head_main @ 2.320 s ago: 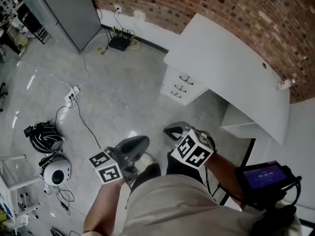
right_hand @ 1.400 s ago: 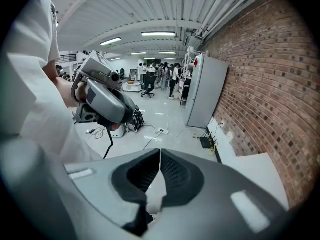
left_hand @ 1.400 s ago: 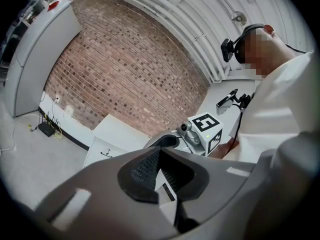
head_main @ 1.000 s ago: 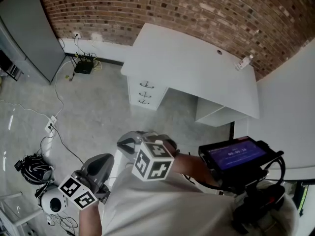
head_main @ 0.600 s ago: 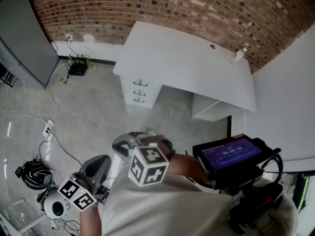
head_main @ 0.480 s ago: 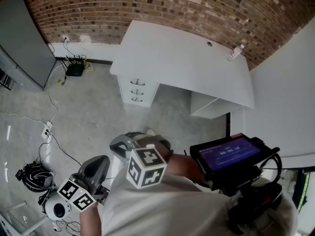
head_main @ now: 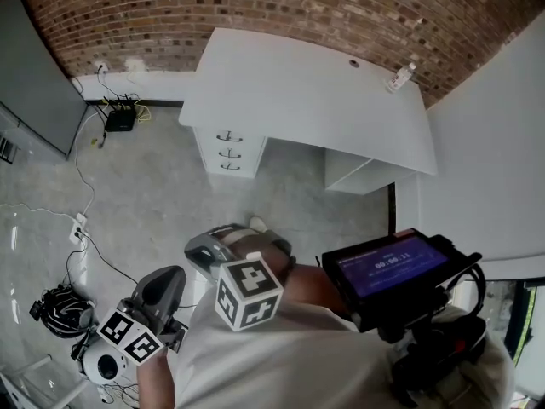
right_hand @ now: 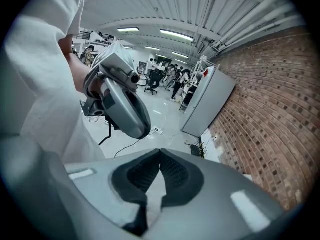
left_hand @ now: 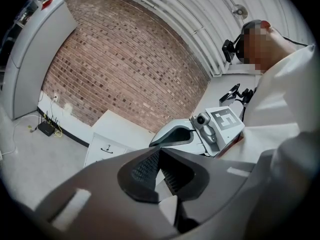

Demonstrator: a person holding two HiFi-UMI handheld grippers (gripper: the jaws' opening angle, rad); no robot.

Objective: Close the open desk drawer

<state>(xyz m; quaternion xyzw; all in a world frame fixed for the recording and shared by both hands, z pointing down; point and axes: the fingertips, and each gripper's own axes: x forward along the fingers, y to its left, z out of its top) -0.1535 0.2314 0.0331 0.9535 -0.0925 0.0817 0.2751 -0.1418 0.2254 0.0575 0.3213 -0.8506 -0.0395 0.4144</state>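
**Jaws shut on nothing, drawers (head_main: 226, 150) well ahead**

The left gripper (left_hand: 159, 155) has its two ribbed pads meeting at the tips. Only a thin wedge of light shows lower down between them, and nothing is held there. The right gripper (right_hand: 160, 154) stands the same way, with tips together, a narrow gap below and no object in it. Neither touches anything.

In the head view both are held close to the person's body, over the grey floor (head_main: 153, 194). The left one is low at the person's left side. The right one is in front of the torso, its nose pointing towards the left. From the left gripper view the right one shows just beyond the jaws, with the desk (head_main: 298, 92) behind it.

The white desk stands against the brick wall (head_main: 255, 7), well apart from both grippers. The drawers sit under its left end as a stack of three white fronts, each with a dark handle. From this range they look about level with one another, and whether one stands out cannot be told.

A small bottle (head_main: 398, 78) stands near the desk's far right corner. A lit screen (head_main: 392, 267) is at the person's right. A grey cabinet (head_main: 34, 83) stands at the left, and a helmet (head_main: 60, 309) lies on the floor.
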